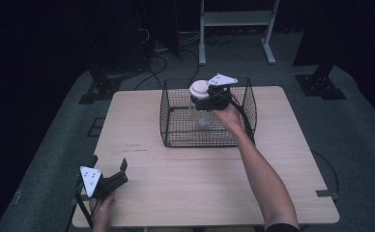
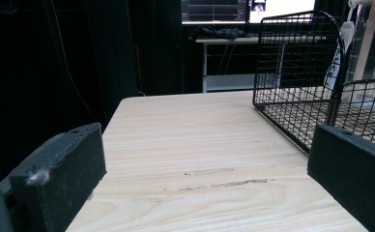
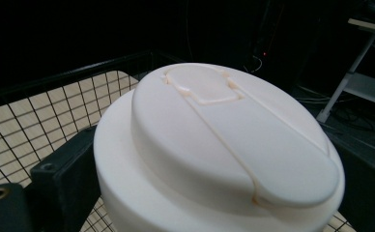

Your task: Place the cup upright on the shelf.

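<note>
A clear container with a round white flip-top lid [image 1: 199,90] [image 3: 224,140] hangs above the inside of a black wire basket [image 1: 176,126] at the table's far middle. My right gripper [image 1: 213,98] is shut on it just under the lid, one black jaw on each side in the right gripper view. My left gripper [image 1: 112,171] rests near the table's front left corner, open, with nothing between its fingers [image 2: 60,176]. The basket [image 2: 296,82] shows to the right in the left gripper view.
The light wooden table [image 1: 200,179] has bare surface in front of and beside the basket. A white metal stand [image 1: 236,19] is on the floor behind the table. Cables and dark stand feet lie on the grey floor around it.
</note>
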### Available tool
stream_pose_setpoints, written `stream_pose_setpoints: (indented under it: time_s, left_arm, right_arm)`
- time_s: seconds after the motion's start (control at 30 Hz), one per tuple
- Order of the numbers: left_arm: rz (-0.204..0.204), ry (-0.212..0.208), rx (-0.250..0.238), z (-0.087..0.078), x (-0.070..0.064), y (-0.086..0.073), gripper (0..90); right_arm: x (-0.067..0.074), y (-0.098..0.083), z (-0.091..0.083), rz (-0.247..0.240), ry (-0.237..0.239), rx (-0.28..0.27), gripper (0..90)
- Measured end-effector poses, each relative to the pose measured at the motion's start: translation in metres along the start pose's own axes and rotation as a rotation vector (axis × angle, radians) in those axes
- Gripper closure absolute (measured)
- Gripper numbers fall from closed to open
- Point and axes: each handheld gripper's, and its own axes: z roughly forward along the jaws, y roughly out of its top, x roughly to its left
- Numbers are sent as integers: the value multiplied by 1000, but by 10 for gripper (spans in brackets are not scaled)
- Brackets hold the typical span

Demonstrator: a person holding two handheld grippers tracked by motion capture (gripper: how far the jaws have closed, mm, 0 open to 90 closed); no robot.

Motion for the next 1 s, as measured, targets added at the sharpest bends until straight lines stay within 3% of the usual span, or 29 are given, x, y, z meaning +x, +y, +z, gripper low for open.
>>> stream_pose_setpoints:
  time_s: [0.47,1.0]
  left_arm:
    - [-3,-1,-2,0,0,0,0]
    - [-1,-1,-3,0,0,0,0]
  right_arm:
    - [-5,-16,11,10,-4,47,43]
    - [-2,-18,7,-20,-2,45,42]
